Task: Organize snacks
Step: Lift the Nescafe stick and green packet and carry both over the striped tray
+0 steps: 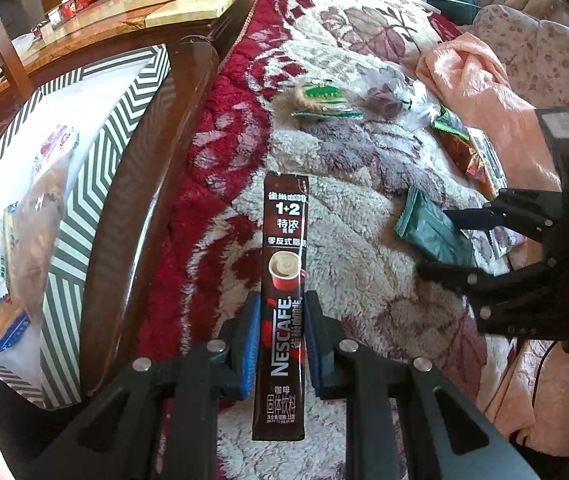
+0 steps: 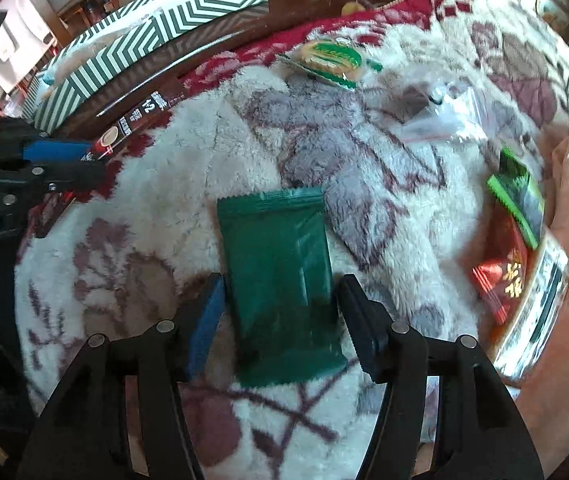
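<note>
striped box [image 1: 84,184] cut off at edge, snack packs [image 1: 16,240] inside blurred

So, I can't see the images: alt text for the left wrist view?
The left gripper is shut on a brown Nescafe coffee stick above a floral fleece blanket; a striped box holding snacks sits at left.

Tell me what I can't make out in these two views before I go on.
- Green packet, right wrist view: motion blur hides any print, and whether the right gripper touches it.
- Striped box, left wrist view: the lens edge cuts off its near end; glare blurs the wrapped snacks inside.
- Red snack bag, right wrist view: partly under a light green packet.
</note>
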### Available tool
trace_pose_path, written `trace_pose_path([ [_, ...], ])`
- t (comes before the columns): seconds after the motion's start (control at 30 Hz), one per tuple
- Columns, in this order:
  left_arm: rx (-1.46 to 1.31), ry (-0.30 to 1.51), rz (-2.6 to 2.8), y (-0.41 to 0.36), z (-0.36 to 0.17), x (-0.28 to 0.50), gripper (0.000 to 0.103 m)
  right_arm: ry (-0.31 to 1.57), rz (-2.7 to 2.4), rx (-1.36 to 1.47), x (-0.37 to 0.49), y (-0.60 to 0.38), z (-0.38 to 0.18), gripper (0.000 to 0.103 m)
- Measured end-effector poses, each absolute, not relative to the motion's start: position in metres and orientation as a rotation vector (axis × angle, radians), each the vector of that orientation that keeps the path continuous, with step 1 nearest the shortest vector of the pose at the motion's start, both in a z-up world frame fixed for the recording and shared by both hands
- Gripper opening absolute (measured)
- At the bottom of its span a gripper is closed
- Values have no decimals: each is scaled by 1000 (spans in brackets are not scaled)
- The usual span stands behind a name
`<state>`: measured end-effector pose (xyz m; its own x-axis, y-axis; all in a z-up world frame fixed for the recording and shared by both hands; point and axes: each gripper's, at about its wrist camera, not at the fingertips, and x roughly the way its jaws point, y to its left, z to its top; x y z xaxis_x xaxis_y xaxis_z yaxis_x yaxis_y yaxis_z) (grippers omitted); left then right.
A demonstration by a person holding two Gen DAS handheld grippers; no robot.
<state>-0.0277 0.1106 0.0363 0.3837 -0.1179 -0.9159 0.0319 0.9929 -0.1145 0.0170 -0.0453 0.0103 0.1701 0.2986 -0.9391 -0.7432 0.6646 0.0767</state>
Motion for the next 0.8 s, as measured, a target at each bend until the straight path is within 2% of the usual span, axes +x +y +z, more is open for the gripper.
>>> trace_pose_path([
  [0.07, -87, 1162, -88, 112, 40, -29, 23, 1173, 755, -430, 19, -48, 18, 44],
  [0.47, -135, 1064, 20, 159, 78, -29, 23, 1076, 802, -378, 14, -14, 71, 44],
  [0.8, -148, 1017, 123, 204, 93, -36, 23, 1037, 876, -370, 7, 47, 86, 44],
])
